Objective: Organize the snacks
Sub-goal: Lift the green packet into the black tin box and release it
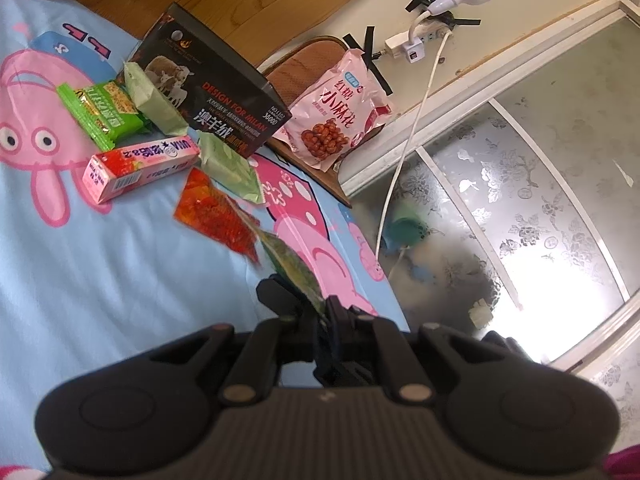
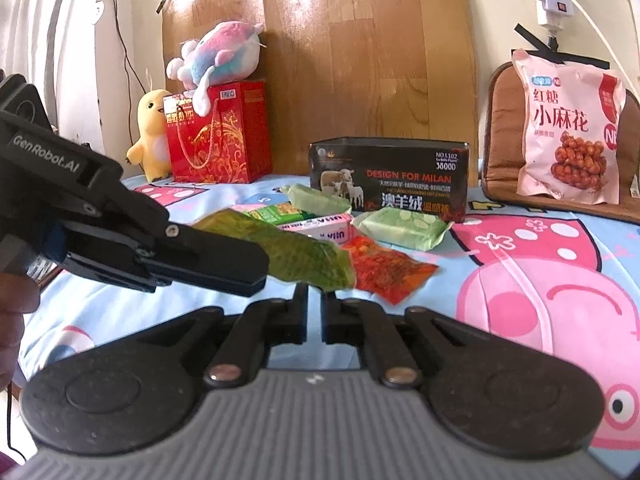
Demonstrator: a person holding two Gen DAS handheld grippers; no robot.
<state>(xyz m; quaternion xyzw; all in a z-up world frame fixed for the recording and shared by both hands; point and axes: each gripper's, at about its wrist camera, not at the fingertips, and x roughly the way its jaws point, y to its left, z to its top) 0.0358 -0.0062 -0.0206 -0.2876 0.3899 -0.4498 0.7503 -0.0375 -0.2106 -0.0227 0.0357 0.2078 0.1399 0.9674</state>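
The black box (image 2: 390,178) reads "DESIGN FOR MILAN", "NO.L102", "3800D" and the Chinese "澳羊绒". The pink snack bag (image 2: 568,128) on the chair shows "红糖" above "小麻花". The left gripper (image 2: 224,262), seen from the right wrist camera, carries "GenRobot.AI" on its body, and the pink carton (image 1: 140,168) reads "VIIA".

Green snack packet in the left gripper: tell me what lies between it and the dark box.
The green snack packet is held above the bed. The red packet, pink carton and pale green packs lie before the dark box.
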